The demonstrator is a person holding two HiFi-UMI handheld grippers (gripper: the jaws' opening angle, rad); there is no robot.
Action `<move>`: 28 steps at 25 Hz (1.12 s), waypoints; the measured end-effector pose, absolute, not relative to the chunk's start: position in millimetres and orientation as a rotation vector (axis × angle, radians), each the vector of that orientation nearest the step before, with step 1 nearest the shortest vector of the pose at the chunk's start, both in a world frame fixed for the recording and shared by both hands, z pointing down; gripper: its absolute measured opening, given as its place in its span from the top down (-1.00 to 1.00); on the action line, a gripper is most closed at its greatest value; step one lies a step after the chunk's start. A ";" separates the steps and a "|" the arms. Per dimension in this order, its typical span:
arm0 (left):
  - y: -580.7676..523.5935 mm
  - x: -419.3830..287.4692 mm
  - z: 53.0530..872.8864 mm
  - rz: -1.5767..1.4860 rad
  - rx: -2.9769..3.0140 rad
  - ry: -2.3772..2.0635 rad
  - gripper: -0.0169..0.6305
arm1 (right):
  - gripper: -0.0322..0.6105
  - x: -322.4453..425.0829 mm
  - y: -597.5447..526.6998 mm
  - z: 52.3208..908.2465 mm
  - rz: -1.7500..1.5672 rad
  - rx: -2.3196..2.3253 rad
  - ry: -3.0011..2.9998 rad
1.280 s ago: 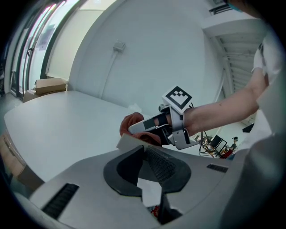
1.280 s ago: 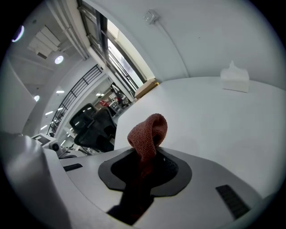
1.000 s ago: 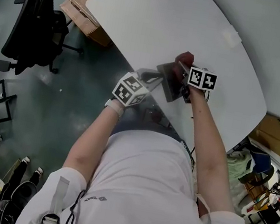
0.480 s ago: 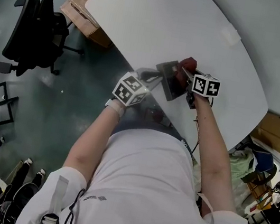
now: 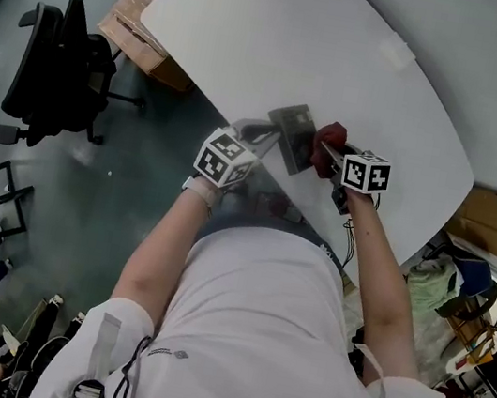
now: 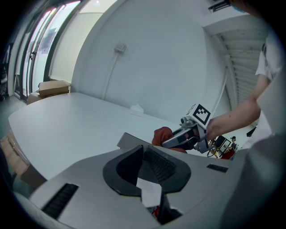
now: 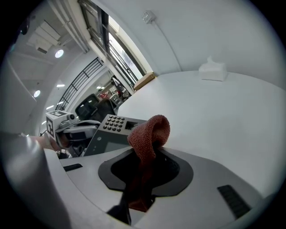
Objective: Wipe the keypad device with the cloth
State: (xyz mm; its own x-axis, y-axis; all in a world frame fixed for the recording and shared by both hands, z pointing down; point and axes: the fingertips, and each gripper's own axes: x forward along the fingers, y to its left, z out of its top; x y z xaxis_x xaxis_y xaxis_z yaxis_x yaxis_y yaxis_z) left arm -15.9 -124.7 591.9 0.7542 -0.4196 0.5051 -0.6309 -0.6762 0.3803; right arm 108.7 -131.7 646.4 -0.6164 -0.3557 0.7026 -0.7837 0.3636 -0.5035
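A grey keypad device (image 5: 291, 132) with dark buttons and a screen hangs tilted over the near edge of the white table (image 5: 260, 24). My left gripper (image 5: 264, 135) is shut on its near end. In the right gripper view the keypad device (image 7: 109, 130) shows its keys, with the left gripper (image 7: 87, 127) clamping it from the left. My right gripper (image 5: 331, 153) is shut on a red cloth (image 5: 329, 133), which sits against the device's right side. The cloth (image 7: 149, 132) bulges out of the right gripper (image 7: 143, 172). In the left gripper view, the cloth (image 6: 161, 134) lies beyond the device's edge (image 6: 127, 139).
A white tissue box (image 5: 393, 52) stands at the table's far side. On the floor to the left are a black office chair (image 5: 58, 64) and cardboard boxes (image 5: 141, 27). Another cardboard piece (image 5: 485, 235) and clutter lie past the table's right end.
My right gripper has drawn the cloth toward me and to the right, from over the device's far end to its right side. The left gripper keeps hold of the device.
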 end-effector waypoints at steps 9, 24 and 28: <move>-125.2 -18.7 590.4 0.480 2.386 -0.793 0.84 | 0.60 73.6 -99.8 614.8 1.158 0.947 -2.234; -124.2 -15.7 589.9 0.444 2.381 -0.785 0.86 | 0.60 15.0 -136.8 573.0 1.132 0.924 -2.365; -124.3 -16.7 590.0 0.436 2.381 -0.786 0.86 | 0.60 17.7 -143.6 580.3 1.157 0.970 -2.366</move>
